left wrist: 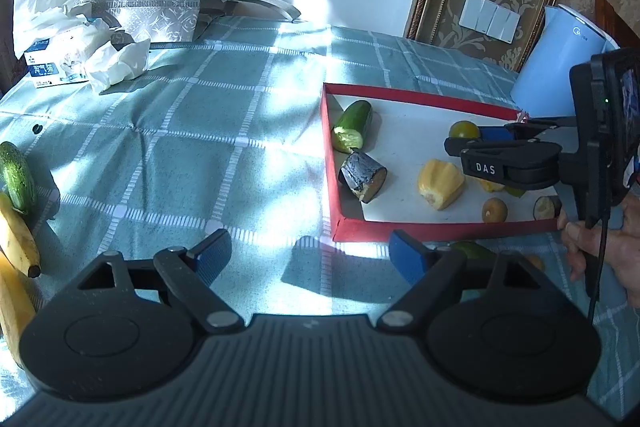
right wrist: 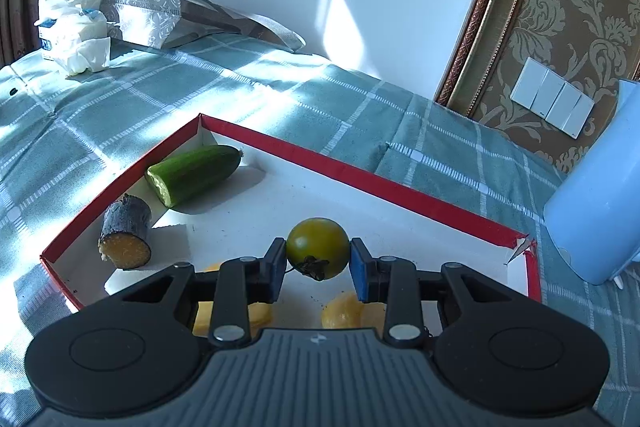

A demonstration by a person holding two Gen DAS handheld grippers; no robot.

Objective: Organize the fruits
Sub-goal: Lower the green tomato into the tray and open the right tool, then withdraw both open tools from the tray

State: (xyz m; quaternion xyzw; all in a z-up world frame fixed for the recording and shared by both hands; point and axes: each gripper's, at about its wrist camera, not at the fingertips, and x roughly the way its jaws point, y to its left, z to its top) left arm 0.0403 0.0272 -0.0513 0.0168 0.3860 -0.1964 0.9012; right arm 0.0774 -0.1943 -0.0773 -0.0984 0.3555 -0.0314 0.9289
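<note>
The right gripper [right wrist: 318, 269] holds a small green tomato [right wrist: 318, 247] between its two blue pads, which press on both sides of the fruit; its dry stem points toward the camera. The tomato hangs above the white floor of a shallow tray with red walls [right wrist: 360, 171]; if it touches the floor I cannot tell. In the left wrist view the same gripper [left wrist: 490, 139] reaches over the tray [left wrist: 332, 163] from the right side, carried by a hand [left wrist: 600, 239], and the tomato [left wrist: 463, 129] shows at its tip.

In the tray, near the left wall, lies a cut piece of cucumber [right wrist: 194, 173], and just beside it a short piece with dark skin and a yellow cut face [right wrist: 126, 237]. In the left wrist view a pale yellow piece of fruit [left wrist: 440, 183] lies in the middle of the tray, and two small round pieces [left wrist: 495, 209] lie near the front wall.

The left gripper [left wrist: 310, 257] has its jaws wide open with nothing between them, above the surface with the green checked cloth [left wrist: 200, 131], in front of the tray. At the left edge of this view lie a whole cucumber [left wrist: 17, 177] and a banana [left wrist: 20, 239]. At the far end of the surface are a tissue pack [left wrist: 56, 63] and a patterned bag [left wrist: 152, 3]; a light blue kettle [left wrist: 560, 55] stands behind the tray.
</note>
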